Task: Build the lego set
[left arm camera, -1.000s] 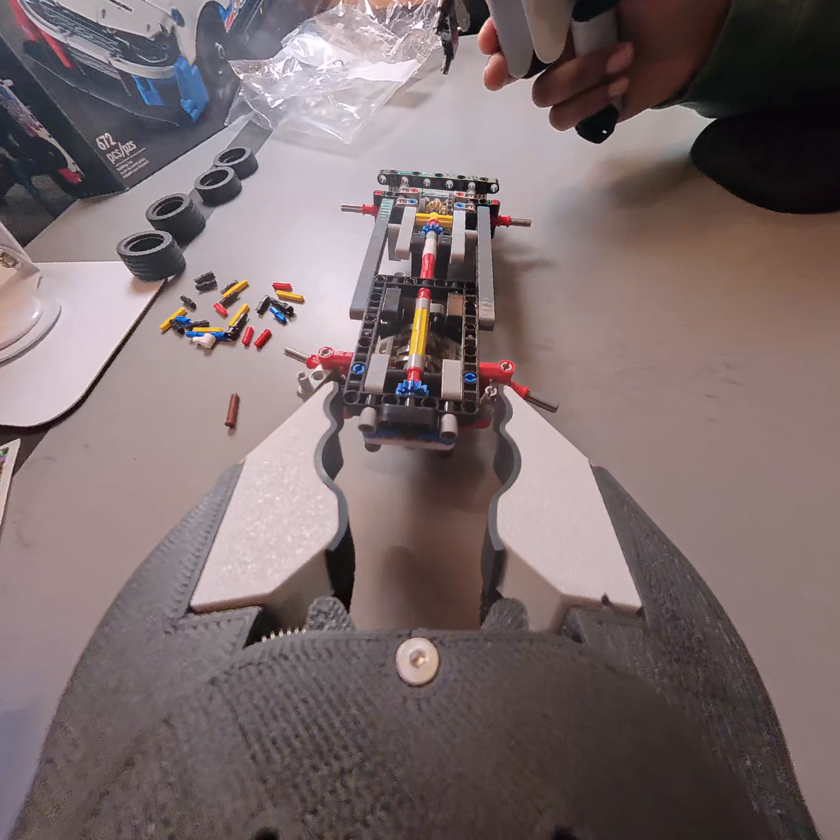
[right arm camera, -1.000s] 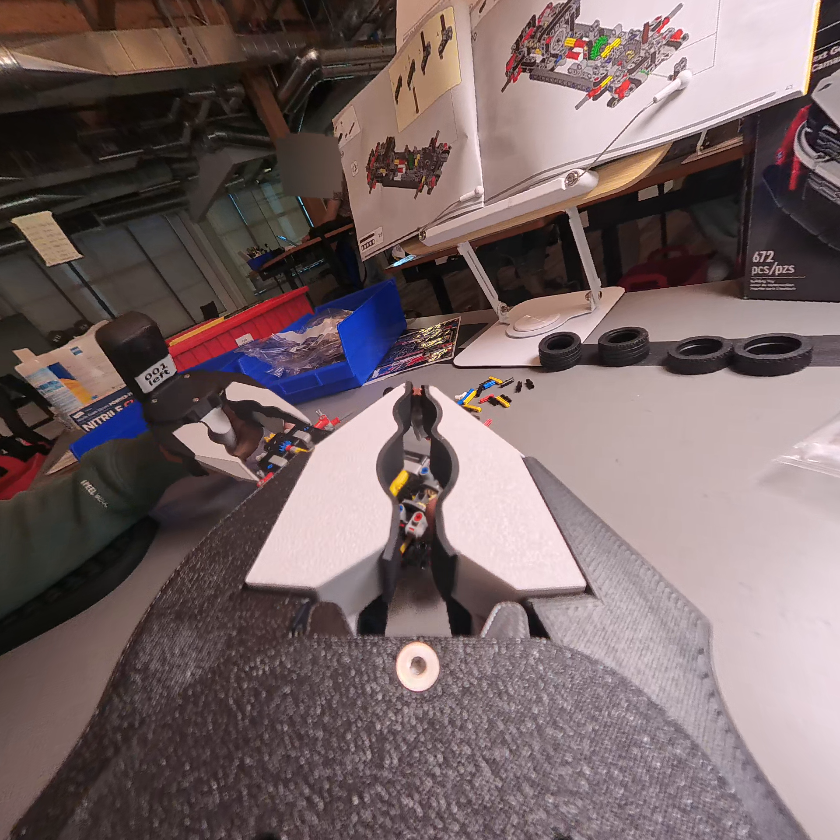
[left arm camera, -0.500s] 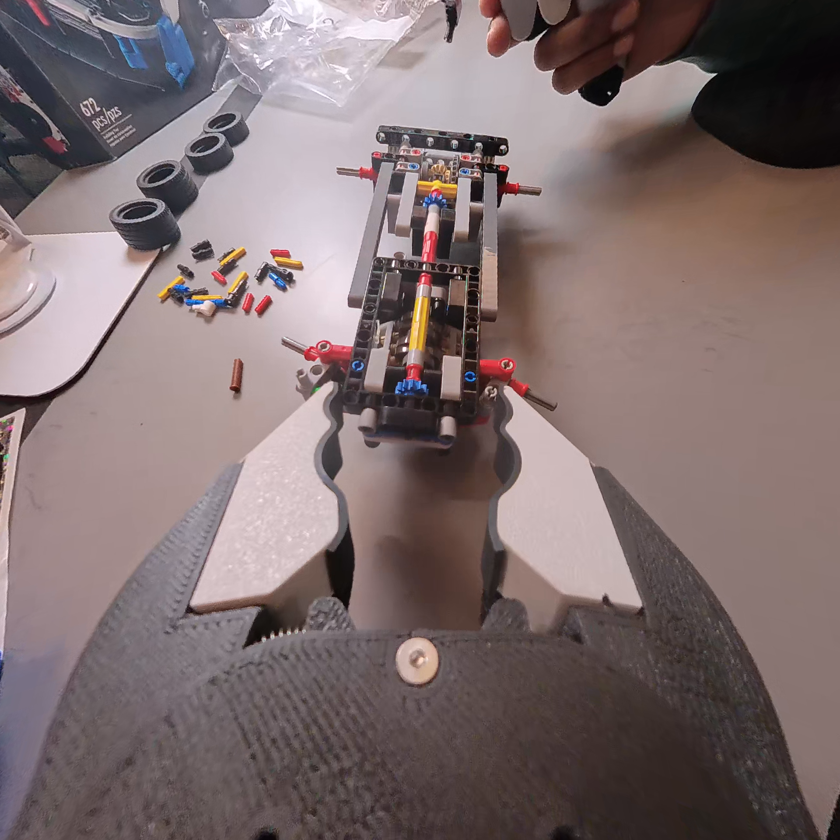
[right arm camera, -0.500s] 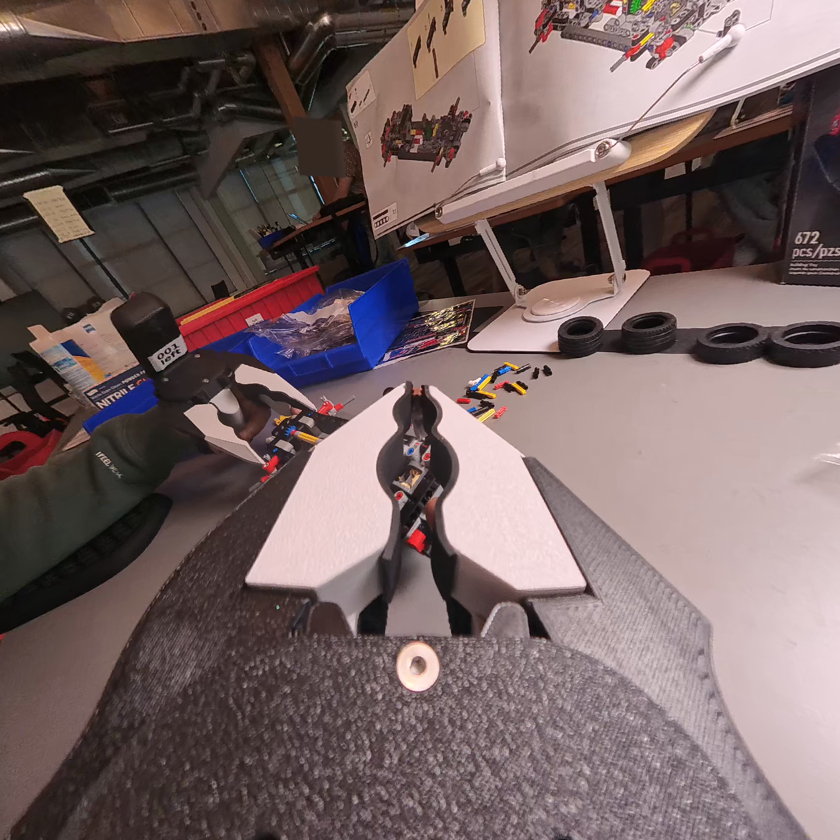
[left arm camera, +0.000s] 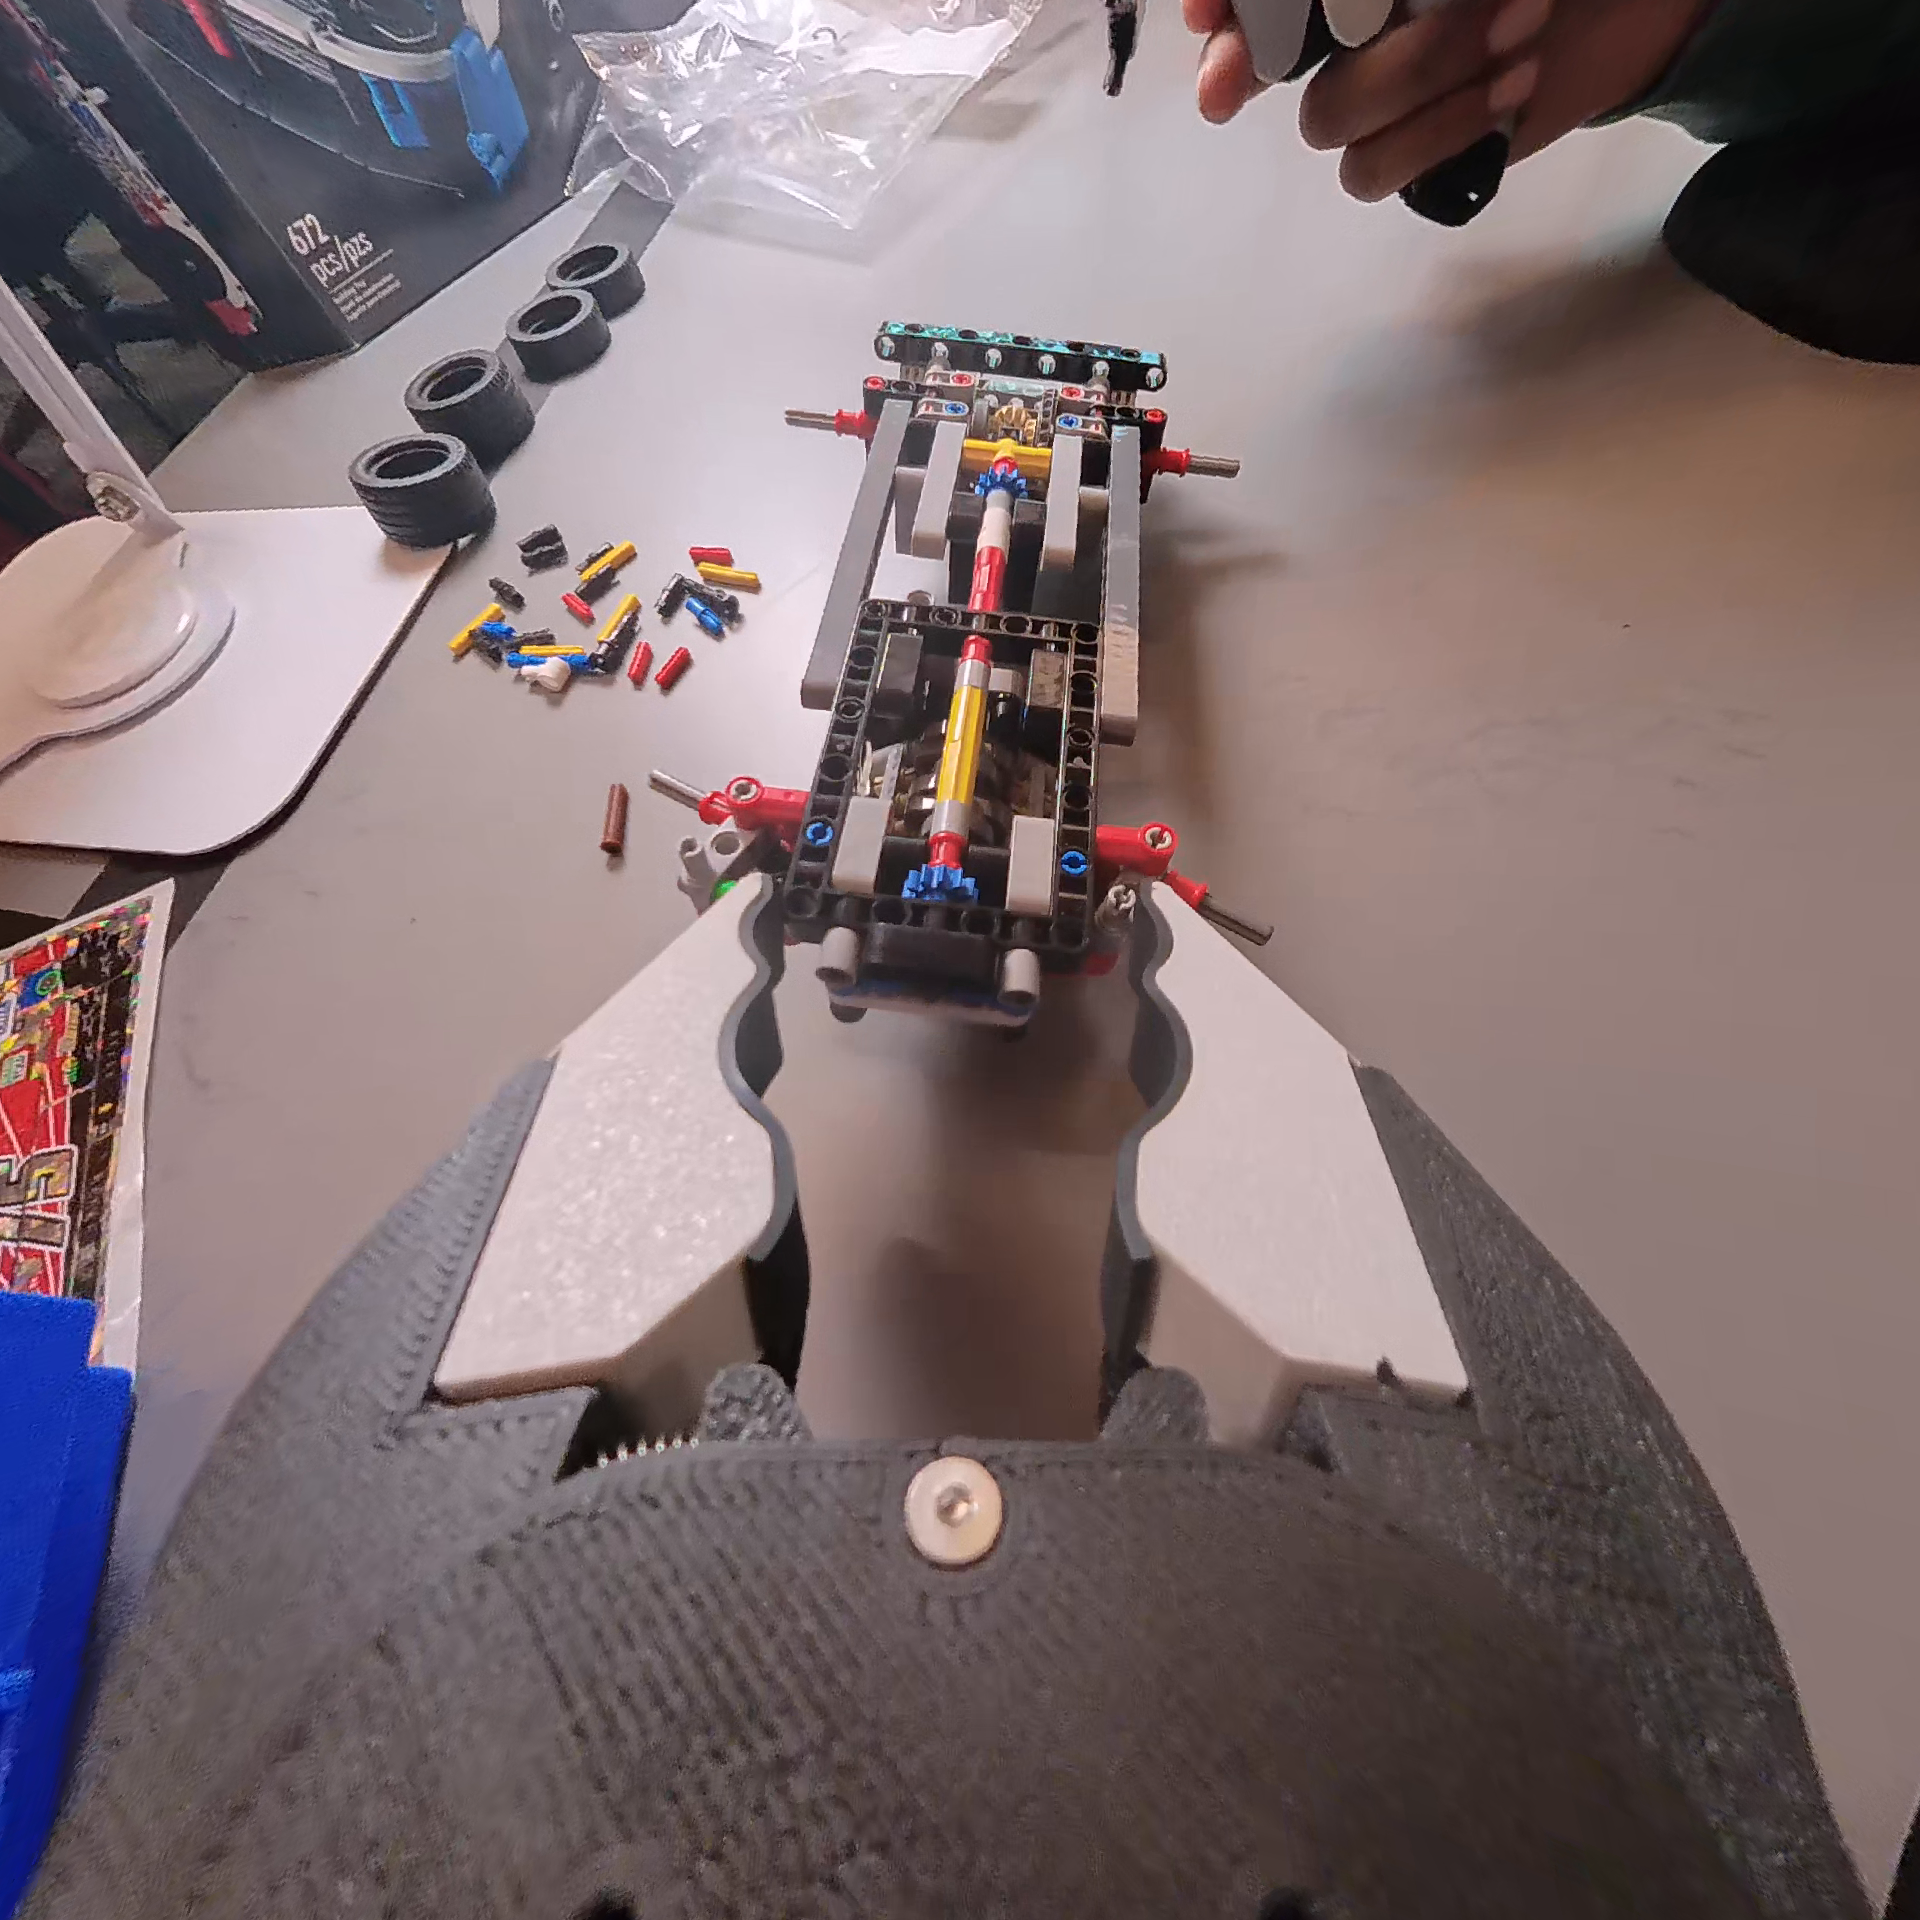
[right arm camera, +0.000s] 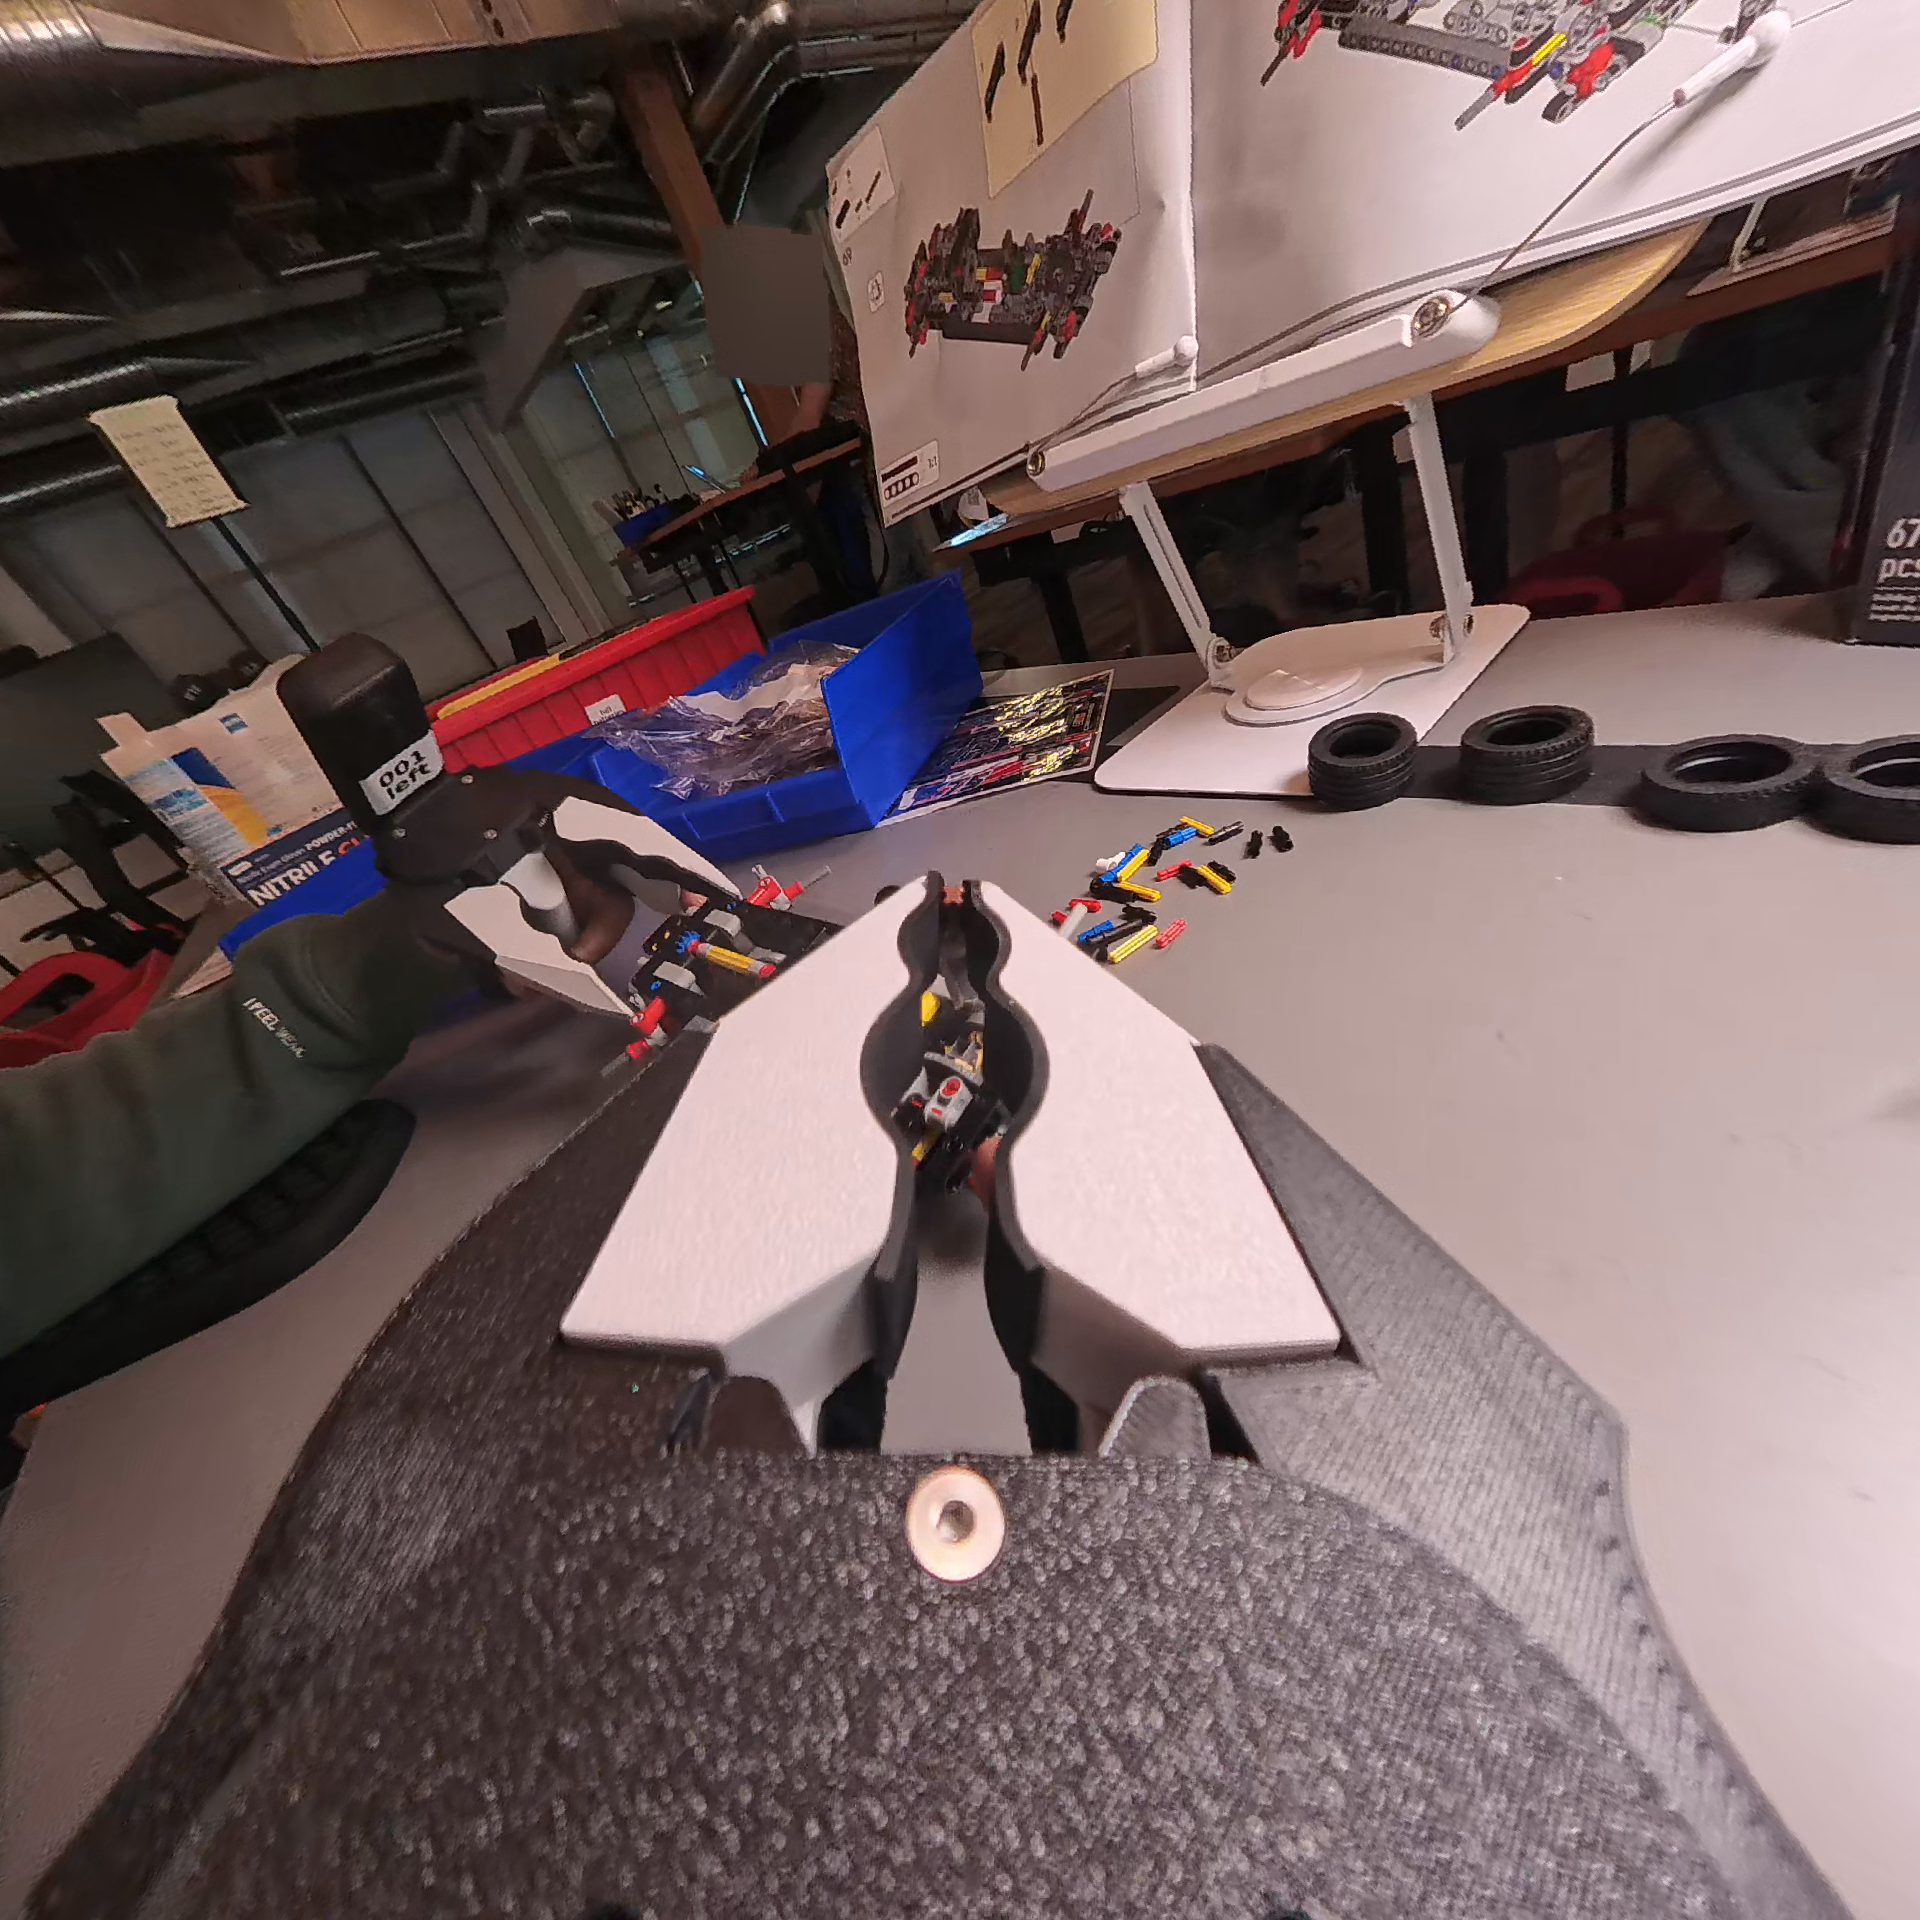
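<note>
A long lego car chassis with a black frame, grey beams and a yellow and red shaft lies on the grey table. My left gripper has its jaws wide, closed on the sides of the chassis's near end. It also shows at the left of the right wrist view, held by a hand. My right gripper is shut on a small dark lego piece at its tips, above the chassis's far end. That piece shows in the left wrist view, top right, below a hand.
Several loose pins and a brown pin lie left of the chassis. Several black tyres stand by the set's box and a clear bag. An instruction booklet rests on a white stand. A blue bin and a sticker sheet are nearby. The tips of one gripper are about 25 centimeters away from the tips of the other. To reach the brown pin in a straight line is about 11 centimeters for my left fingers, about 25 centimeters for my right.
My left gripper has shifted the chassis's near end a little away from the brown pin. My right gripper has stayed shut on its piece and moved slightly over the chassis's far end.
</note>
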The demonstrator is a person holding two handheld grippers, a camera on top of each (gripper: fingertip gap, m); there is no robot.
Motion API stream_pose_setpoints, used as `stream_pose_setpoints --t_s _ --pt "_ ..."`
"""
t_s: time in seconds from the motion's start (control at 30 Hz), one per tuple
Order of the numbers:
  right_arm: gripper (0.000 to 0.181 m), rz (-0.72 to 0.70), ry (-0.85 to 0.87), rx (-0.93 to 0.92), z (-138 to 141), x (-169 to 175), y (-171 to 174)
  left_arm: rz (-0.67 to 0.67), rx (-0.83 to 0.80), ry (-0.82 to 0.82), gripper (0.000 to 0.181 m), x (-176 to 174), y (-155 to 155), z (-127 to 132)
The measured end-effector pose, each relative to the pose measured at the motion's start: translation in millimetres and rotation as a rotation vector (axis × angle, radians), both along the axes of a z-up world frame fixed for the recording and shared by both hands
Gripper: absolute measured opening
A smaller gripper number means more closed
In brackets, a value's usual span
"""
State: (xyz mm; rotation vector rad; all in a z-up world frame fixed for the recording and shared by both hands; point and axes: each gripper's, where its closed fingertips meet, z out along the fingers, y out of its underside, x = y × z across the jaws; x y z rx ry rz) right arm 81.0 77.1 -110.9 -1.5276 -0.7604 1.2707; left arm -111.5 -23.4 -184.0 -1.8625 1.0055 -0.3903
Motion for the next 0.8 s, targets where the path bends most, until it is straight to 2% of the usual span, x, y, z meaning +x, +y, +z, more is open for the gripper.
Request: stream_pose_setpoints --t_s 0.3,0.4,0.53,0.67,0.8 --pt "0.0 0.006 -0.017 -0.007 -5 -3 -1 0.037 0.026 -0.051 0.065 -11 -1 15" --pt "0.0 0.007 -0.02 -0.008 -6 -3 -1 0.055 0.051 -0.135 0.066 -17 -3 32" --pt "0.0 0.011 -0.025 -0.007 -8 -5 -2 0.101 0.149 -0.3 0.062 -19 1 67" --pt "0.0 0.03 -0.033 0.034 -7 -7 -8 0.114 0.208 -0.354 0.056 -2 2 87" --pt "0.0 0.099 -0.019 0.085 -2 -13 -22 0.056 0.184 -0.437 0.05 36 -2 95"
